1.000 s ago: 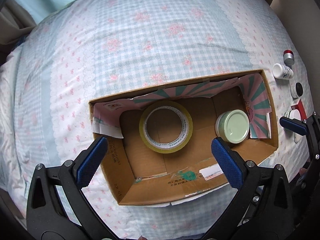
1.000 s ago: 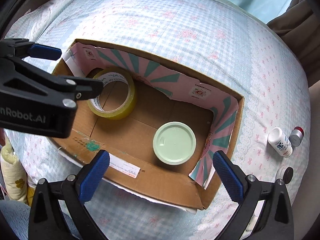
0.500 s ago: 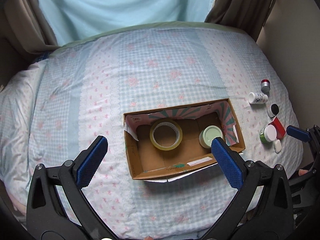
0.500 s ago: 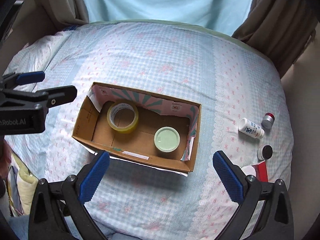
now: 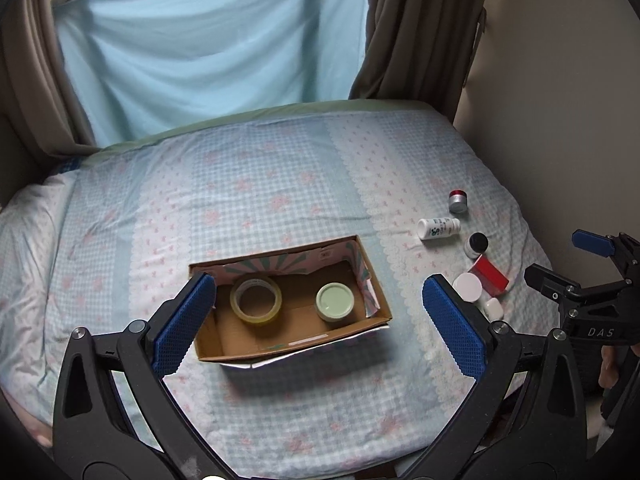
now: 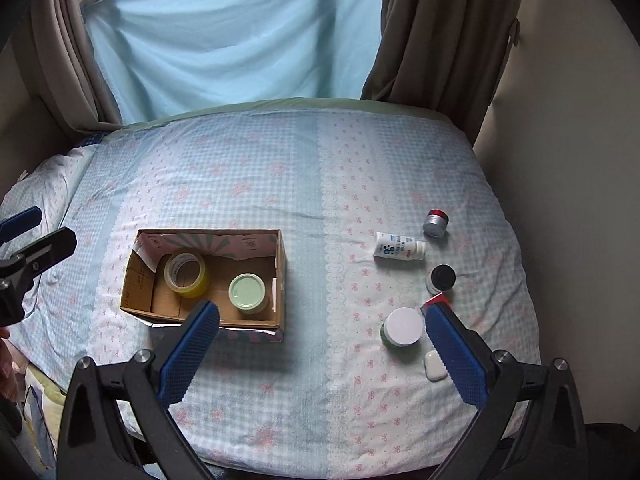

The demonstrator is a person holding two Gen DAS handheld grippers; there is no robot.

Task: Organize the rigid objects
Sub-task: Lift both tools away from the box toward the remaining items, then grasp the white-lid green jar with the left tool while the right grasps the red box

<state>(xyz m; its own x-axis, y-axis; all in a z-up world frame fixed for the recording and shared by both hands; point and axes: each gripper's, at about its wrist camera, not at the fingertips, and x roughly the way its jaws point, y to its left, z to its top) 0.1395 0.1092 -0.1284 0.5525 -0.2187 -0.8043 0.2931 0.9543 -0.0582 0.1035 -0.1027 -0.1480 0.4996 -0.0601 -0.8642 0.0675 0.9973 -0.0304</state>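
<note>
- Cardboard box (image 6: 280,276), open-topped, on the bed, holding a yellow tape roll (image 6: 186,272) lying flat and a pale green-lidded jar (image 6: 247,293) upright
- Right of it, apart: red-topped silver jar (image 6: 436,223), white bottle (image 6: 399,251) on its side, black-lidded jar (image 6: 441,278), white-lidded green jar (image 6: 401,326), red packet (image 5: 489,274), small white case (image 6: 435,365)

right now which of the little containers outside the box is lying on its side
The white bottle with blue print: it lies flat on the bed, cap pointing right. The red-capped jar, black-lidded jar and white-lidded jar all stand upright.
</note>
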